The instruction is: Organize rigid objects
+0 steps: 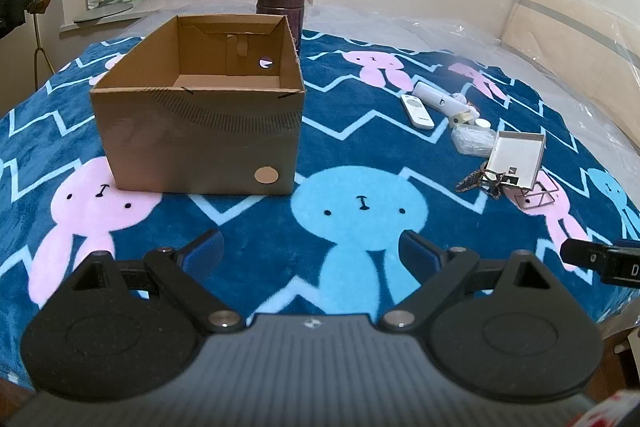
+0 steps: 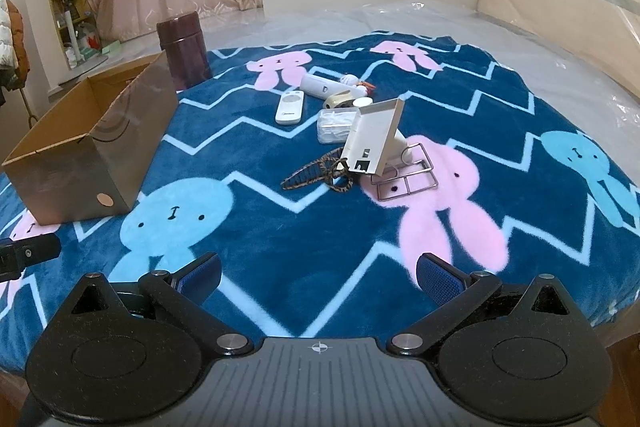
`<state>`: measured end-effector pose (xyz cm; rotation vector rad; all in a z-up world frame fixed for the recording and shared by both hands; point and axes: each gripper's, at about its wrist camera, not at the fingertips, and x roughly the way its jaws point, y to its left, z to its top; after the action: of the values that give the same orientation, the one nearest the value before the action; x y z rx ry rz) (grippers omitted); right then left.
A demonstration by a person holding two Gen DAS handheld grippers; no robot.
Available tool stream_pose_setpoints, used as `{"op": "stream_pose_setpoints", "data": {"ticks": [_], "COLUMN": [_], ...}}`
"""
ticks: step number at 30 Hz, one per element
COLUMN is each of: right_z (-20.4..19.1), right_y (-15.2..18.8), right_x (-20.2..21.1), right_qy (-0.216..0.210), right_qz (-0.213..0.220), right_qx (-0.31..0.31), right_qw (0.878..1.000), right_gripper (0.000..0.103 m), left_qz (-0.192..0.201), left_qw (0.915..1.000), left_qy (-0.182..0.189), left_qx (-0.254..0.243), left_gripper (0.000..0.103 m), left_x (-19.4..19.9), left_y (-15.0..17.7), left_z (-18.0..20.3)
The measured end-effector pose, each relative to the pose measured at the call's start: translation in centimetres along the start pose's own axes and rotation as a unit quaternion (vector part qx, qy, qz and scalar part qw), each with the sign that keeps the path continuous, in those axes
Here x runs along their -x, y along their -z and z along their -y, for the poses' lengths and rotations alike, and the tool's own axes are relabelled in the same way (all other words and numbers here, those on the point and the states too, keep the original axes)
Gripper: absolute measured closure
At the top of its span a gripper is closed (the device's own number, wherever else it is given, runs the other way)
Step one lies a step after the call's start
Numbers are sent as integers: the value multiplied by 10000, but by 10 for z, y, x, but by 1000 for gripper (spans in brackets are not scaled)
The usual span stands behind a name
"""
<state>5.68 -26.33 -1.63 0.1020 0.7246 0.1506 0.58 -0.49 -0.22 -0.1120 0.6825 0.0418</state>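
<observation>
**A:** Left wrist view, going left to right?

**B:** Cardboard box (image 1: 200, 131) is sitting left of centre on the bunny blanket (image 1: 352, 155), top open, nothing showing inside it. A dark maroon flask (image 1: 282, 7) is standing upright just behind its far right corner. The loose pile is lying at mid right, well apart from the box: white remote (image 1: 417, 111), white cylinder device (image 1: 436, 100) touching it, clear plastic packet (image 1: 472, 140), and a white tray-like stand (image 1: 516, 157) tilting up over a wire frame (image 1: 538, 195).

**A:** Left gripper?

**B:** Left gripper (image 1: 310, 249) is hovering at the bottom of the frame, jaws standing wide apart, nothing between the blue pads (image 1: 208, 247). Just blanket under it.

**A:** Right wrist view?

**B:** Box (image 2: 92, 155) is sitting at far left, flask (image 2: 184, 49) behind it. Remote (image 2: 291, 107) and cylinder device (image 2: 320, 85) are lying at upper centre, packet (image 2: 336, 125) just right of the remote. A leopard-print strap (image 2: 316, 173) is trailing left out from under the stand (image 2: 376, 137).

**A:** Right gripper?

**B:** Right gripper (image 2: 318, 277) is also gaping wide, gripping nothing. It is pointing toward the pile, well short of it.
</observation>
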Motion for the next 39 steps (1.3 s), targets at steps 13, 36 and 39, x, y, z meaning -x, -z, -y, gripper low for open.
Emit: {"op": "stream_pose_setpoints", "data": {"ticks": [13, 36, 39], "right_z": [1, 7, 8], "right_y": [0, 1, 1], "right_x": [0, -2, -2], "right_qy": [5, 40, 43], "right_qz": [0, -18, -23], "right_qx": [-5, -66, -74], "right_qw": [10000, 10000, 10000], "right_gripper": [2, 2, 2], "left_qz": [-20, -56, -57], "left_qw": [10000, 10000, 10000], "left_qy": [10, 7, 10], "left_qx": [-7, -18, -21], "left_gripper": [11, 11, 11], "left_x": [-2, -4, -5], "left_y": [-2, -2, -1], "left_z": [1, 3, 3]}}
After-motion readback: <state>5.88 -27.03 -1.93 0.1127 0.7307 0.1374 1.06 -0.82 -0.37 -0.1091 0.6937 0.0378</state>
